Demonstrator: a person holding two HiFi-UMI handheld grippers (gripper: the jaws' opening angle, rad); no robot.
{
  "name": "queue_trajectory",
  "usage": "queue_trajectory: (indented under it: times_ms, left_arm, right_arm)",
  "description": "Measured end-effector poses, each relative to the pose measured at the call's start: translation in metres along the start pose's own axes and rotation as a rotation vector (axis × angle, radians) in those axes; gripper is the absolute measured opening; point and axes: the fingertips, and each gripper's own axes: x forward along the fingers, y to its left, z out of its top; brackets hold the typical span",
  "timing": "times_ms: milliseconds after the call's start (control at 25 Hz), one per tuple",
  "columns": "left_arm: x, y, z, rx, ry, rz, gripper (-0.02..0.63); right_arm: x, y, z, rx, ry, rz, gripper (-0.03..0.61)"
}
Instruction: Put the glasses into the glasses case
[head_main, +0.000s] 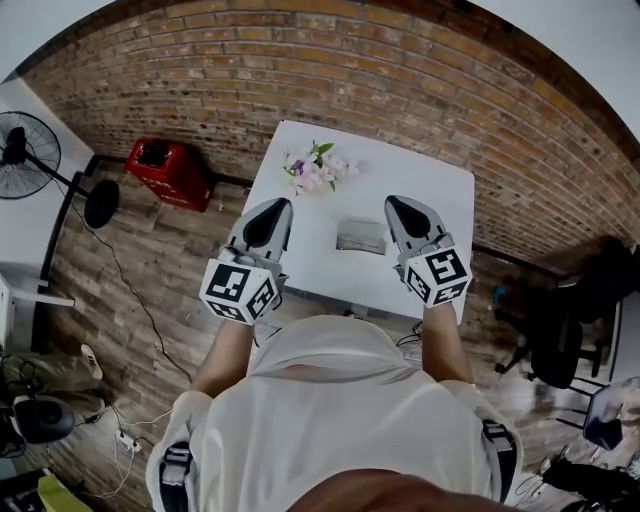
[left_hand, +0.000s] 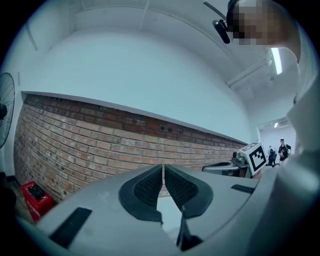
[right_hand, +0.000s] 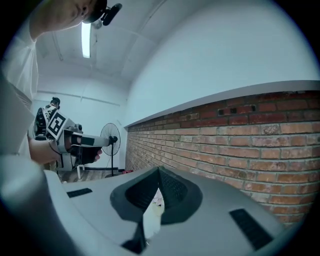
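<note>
A small grey glasses case (head_main: 361, 236) lies on the white table (head_main: 430, 185), near its front edge, and looks closed. I cannot make out any glasses. My left gripper (head_main: 281, 204) hovers over the table's front left, left of the case, with its pads meeting at the tips and nothing between them (left_hand: 163, 167). To the right of the case hangs my right gripper (head_main: 394, 202), also shut and empty (right_hand: 159, 171). Both point level toward the brick wall. Each gripper view catches the other gripper at its edge.
A bunch of pink and white flowers (head_main: 315, 168) lies at the table's far left. A red crate (head_main: 168, 170) and a standing fan (head_main: 25, 150) are on the floor to the left. A dark office chair (head_main: 560, 340) stands at the right.
</note>
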Motion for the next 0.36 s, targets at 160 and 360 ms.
queue_trajectory:
  times_ms: [160, 360]
  left_arm:
    - [-0.0015, -0.0005, -0.0025, -0.010, 0.003, 0.001, 0.026]
    - [-0.0027, 0.0009, -0.0015, -0.013, 0.006, 0.004, 0.026]
  right_arm:
    - [-0.0001, 0.0039, -0.0041, -0.004, 0.019, 0.012, 0.052]
    - [0.0004, 0.0058, -0.0047, -0.011, 0.038, 0.025, 0.052]
